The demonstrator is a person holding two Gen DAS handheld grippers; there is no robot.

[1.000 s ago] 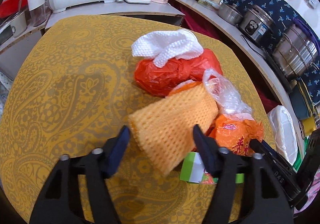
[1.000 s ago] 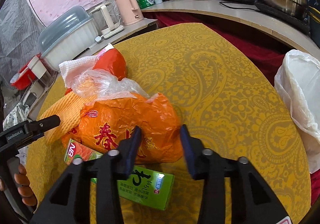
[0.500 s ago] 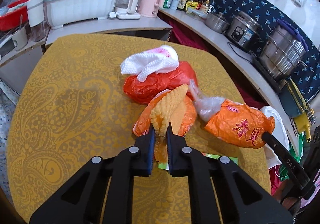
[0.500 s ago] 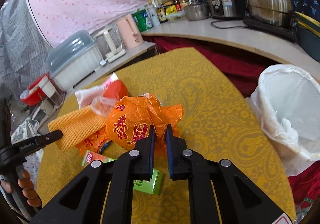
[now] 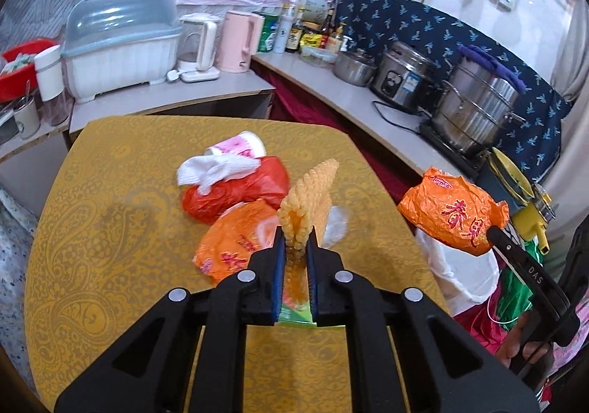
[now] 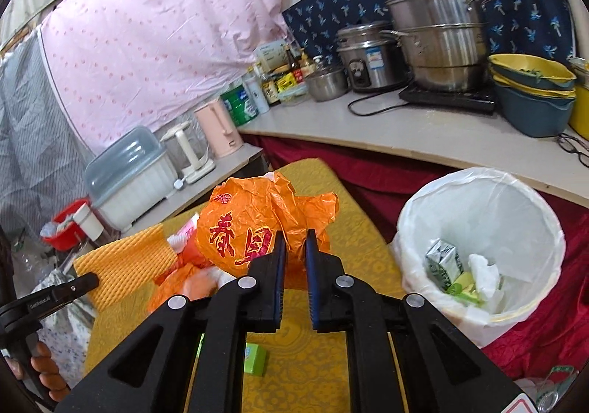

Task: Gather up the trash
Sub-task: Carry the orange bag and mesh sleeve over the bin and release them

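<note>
My left gripper [image 5: 294,247] is shut on a yellow-orange foam net [image 5: 307,199] and holds it above the table; the net also shows in the right wrist view [image 6: 125,262]. My right gripper [image 6: 294,247] is shut on a crumpled orange plastic bag with red characters [image 6: 254,225], lifted off the table; it also shows in the left wrist view [image 5: 451,212], above the bin. The bin [image 6: 486,240] has a white liner and holds a carton and tissue. It stands right of the table.
On the yellow patterned table [image 5: 110,229] lie a red bag [image 5: 235,192] with a white tissue [image 5: 217,168], a pink cup [image 5: 239,146], another orange bag [image 5: 235,240] and a green carton [image 6: 254,357]. Counters with pots [image 5: 475,111] and kettles stand behind.
Both grippers have risen with their loads. The foam net has lifted clear of the pile. The orange bag has moved right and up, toward the bin.
</note>
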